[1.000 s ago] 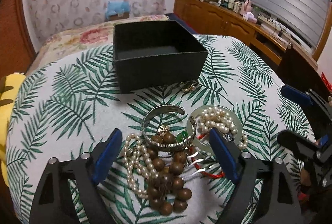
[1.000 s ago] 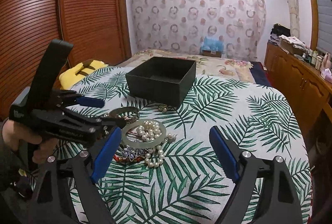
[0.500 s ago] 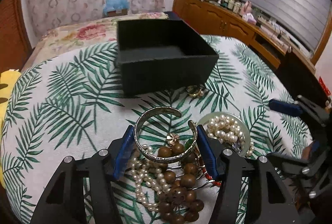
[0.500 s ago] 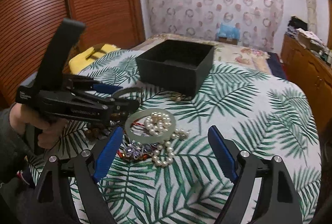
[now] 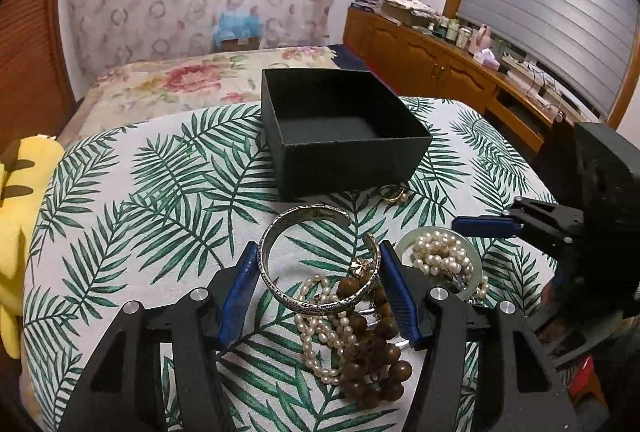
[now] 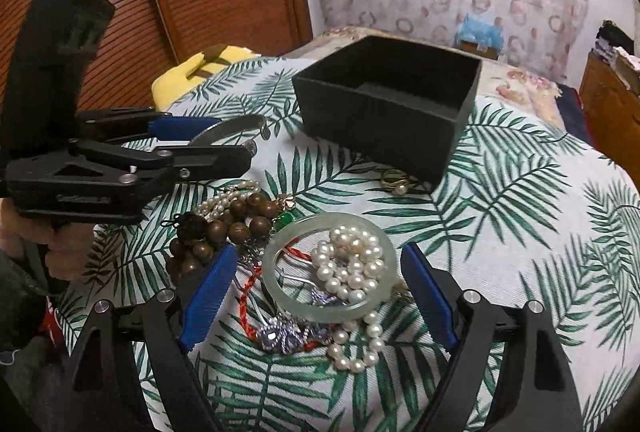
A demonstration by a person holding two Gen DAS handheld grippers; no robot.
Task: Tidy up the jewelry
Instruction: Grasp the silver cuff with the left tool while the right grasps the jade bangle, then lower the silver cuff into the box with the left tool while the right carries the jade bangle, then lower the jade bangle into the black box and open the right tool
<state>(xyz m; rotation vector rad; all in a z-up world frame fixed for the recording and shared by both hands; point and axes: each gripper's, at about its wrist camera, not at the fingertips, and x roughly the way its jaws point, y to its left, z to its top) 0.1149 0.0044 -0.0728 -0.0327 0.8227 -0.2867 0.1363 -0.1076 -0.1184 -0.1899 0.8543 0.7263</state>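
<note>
Left hand-held gripper has just been closing; its blue pads now sit against both sides of the silver cuff bangle, so I read that as a grip, and the cuff looks raised clear of the pile. It sits just short of the black box. Under and behind the cuff: small-pearl strand tangled with the brown wooden bead bracelet.

Centre: box is open and looks empty in both views, so nothing is sorted yet. A gold ring lies on the palm-leaf cloth beside the box's near wall. I can't tell if the cloth covers a bench or the bed.

Right hand-held gripper is spread wide, holding nothing, with the pale jade bangle between its pads but untouched. A larger pearl strand is heaped in the ring and spills over it. Red cord and a purple-stone piece run beneath.

Progress: start of the job, first piece in hand, everything else still heaped.

Hard to read:
- tangle may drag beads along with the cuff
- small gold charm and green stone by the beads, unclear what they belong to
- box floor partly behind its near wall
- cuff engraving not legible
</note>
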